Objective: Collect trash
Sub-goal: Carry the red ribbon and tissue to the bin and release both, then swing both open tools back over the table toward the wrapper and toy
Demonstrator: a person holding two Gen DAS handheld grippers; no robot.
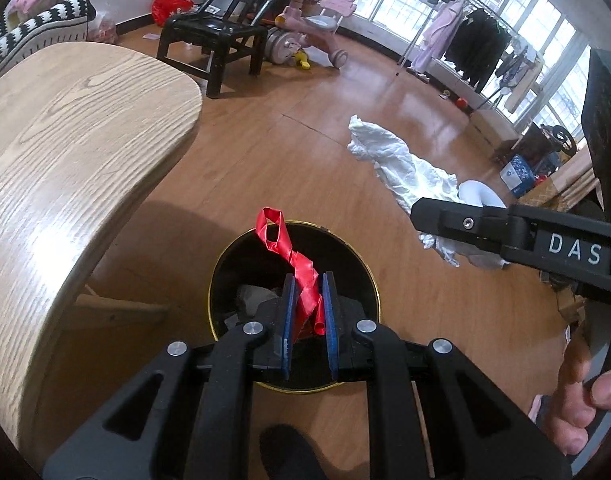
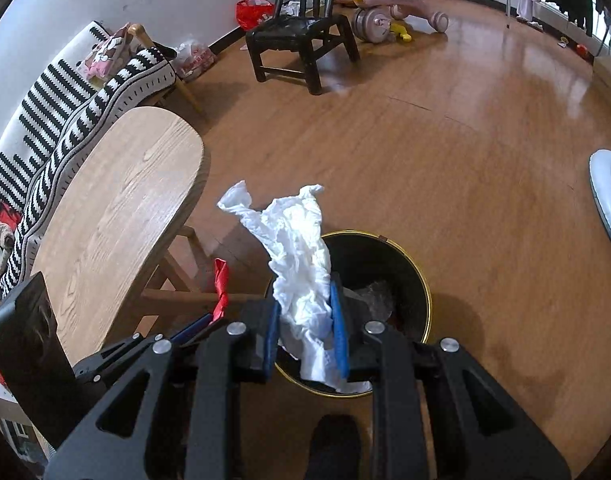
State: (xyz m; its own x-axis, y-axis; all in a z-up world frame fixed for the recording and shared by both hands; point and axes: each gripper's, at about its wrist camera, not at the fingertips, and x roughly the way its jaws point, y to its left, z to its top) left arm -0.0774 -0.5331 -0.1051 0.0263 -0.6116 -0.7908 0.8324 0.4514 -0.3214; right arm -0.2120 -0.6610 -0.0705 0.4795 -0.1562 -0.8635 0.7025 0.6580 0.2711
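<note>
A black round trash bin with a gold rim (image 1: 221,264) stands on the wooden floor, with crumpled scraps inside; it also shows in the right wrist view (image 2: 423,280). My left gripper (image 1: 309,280) is shut on a twisted red strip (image 1: 293,256) and holds it above the bin's mouth. My right gripper (image 2: 305,292) is shut on a crumpled white tissue (image 2: 293,236) above the bin's near rim. The right gripper (image 1: 421,216) and its tissue (image 1: 393,164) appear at the right of the left wrist view. The left gripper with the red strip (image 2: 221,288) shows at the left of the right wrist view.
A light wooden oval table (image 1: 65,152) stands left of the bin, also seen in the right wrist view (image 2: 117,216). A striped sofa (image 2: 65,104), a black chair (image 1: 221,32), a pink ride-on toy (image 1: 305,28) and a clothes rack (image 1: 477,44) stand farther off.
</note>
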